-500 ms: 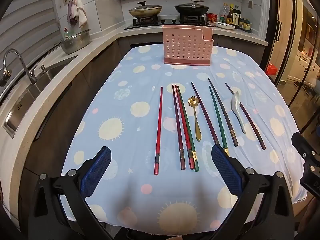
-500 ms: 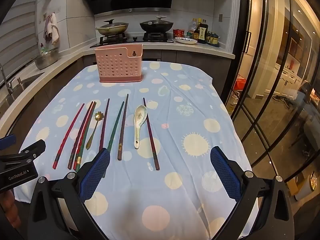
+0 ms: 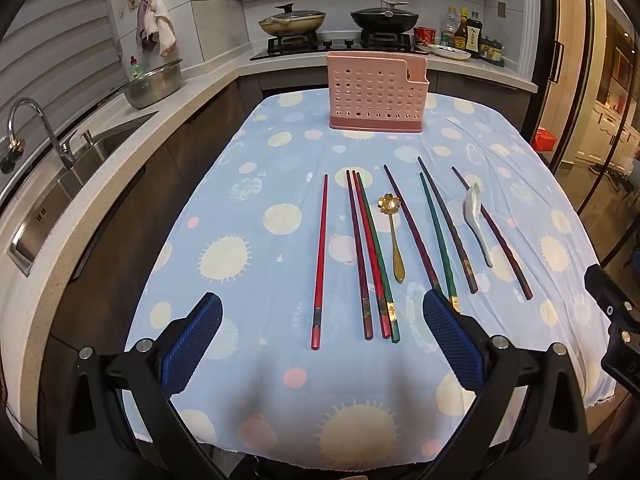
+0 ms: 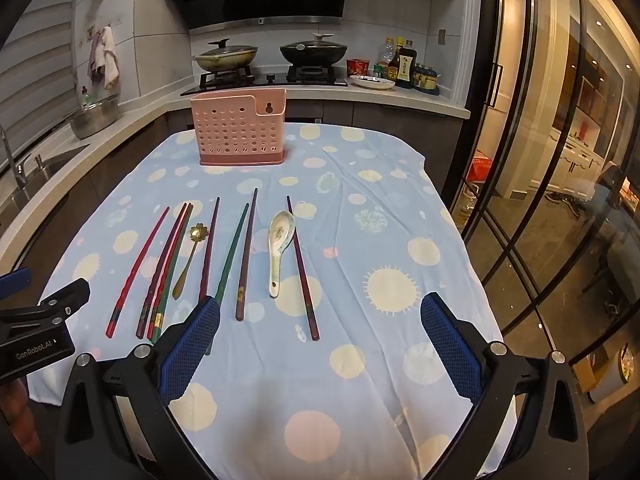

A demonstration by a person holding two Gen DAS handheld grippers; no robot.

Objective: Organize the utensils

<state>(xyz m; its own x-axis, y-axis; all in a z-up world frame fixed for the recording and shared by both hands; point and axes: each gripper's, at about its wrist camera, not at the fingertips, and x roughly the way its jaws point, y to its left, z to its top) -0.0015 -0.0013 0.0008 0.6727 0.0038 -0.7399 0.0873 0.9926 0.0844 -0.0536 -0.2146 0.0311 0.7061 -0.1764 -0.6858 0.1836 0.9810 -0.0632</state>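
Two wrist views angled down, sharing the tablecloth (image 3: pixel 248 184)

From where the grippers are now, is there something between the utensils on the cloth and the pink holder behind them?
Nothing visible. The chopsticks, gold spoon and white spoon lie in a row, and only bare tablecloth lies between them and the pink holder. The left gripper and right gripper are open and empty, at the near end of the row.

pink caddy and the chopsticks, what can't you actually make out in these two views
- Pink caddy: both views look at its perforated wall, so its inside stays hidden.
- Green chopstick: in the right wrist view its near end is covered by the right claw pad.
- Purple chopstick: in the left wrist view its near end runs behind the left claw pad.
- Bottles by the stove: labels too small to read.
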